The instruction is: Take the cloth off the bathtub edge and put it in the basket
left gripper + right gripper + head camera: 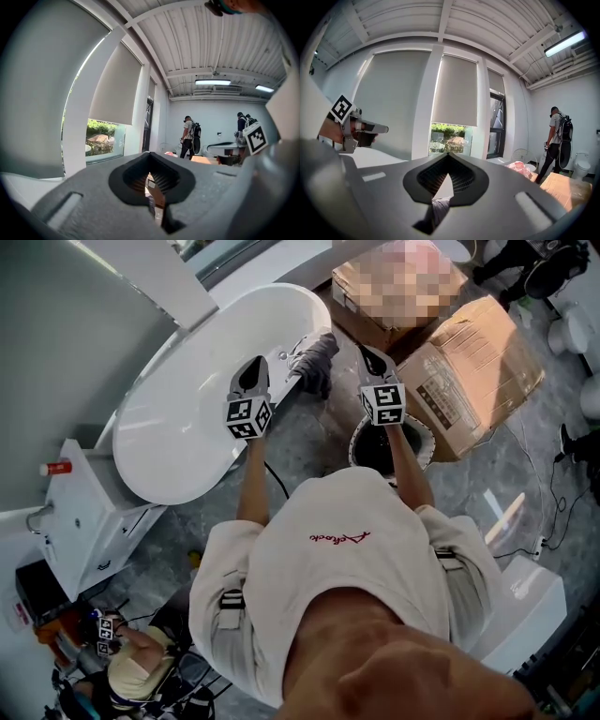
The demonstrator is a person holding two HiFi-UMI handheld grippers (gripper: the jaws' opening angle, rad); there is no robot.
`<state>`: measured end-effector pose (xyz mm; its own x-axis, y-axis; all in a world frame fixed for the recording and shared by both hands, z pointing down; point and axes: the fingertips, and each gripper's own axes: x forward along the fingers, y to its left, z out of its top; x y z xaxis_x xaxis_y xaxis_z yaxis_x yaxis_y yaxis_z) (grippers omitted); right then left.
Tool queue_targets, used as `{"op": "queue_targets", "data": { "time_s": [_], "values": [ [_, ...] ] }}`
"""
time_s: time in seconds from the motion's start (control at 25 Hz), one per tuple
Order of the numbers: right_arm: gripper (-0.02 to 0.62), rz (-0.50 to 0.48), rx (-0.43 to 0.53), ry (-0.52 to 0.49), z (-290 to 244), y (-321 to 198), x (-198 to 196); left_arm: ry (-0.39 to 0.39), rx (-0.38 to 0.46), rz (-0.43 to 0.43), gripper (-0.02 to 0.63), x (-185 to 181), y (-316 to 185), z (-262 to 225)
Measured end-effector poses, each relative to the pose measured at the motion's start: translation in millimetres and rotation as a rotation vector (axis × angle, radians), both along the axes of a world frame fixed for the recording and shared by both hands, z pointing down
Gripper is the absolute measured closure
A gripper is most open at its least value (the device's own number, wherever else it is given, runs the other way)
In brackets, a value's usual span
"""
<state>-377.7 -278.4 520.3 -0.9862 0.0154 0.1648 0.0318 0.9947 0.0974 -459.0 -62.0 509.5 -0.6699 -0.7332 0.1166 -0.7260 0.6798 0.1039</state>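
The white bathtub (178,418) lies to the left of and beneath the left tongs (255,369), and its rounded end reaches into the gap between the two tongs. Two cardboard boxes (478,371) stand to the right of and beyond the right tongs (368,354). The basket (361,437), dark and round with a pale rim, sits on the floor below the right tongs, close behind their tip and partly covered by the forearm.

The cloth (317,360), dark grey and bunched, is draped over the bathtub edge ahead of and between both tongs. A grey scrap of what is probably this cloth is also glimpsed low through the gap of the right tongs (436,208).

Both tongs are pressed together and nothing is pinched in either; this is confirmed at the left tongs (154,211) in their own view.

The step in hand is judged to be the approach to the cloth, so nothing of the task is done yet. One pair of tongs should be spread well before the cloth is met, since closed tips would only push it along or off the edge. The right tongs seem the better choice, because the basket lies directly under them. The bunched part on top of the rim should be taken rather than a hanging end, and the cloth should be lifted clear of the rim before it is drawn back over the basket.
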Motion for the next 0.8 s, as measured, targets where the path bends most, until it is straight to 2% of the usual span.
{"op": "queue_targets", "data": {
  "time_s": [0.44,0.8],
  "values": [
    [0.589,-0.027,0.004,0.035,17,-4,-34,0.031,0.002,-0.017,0.604,-30,-7,18],
    [0.589,-0.031,-0.006,0.054,29,-2,-47,0.044,-0.007,-0.019,0.604,-45,-7,27]
  ]
}}
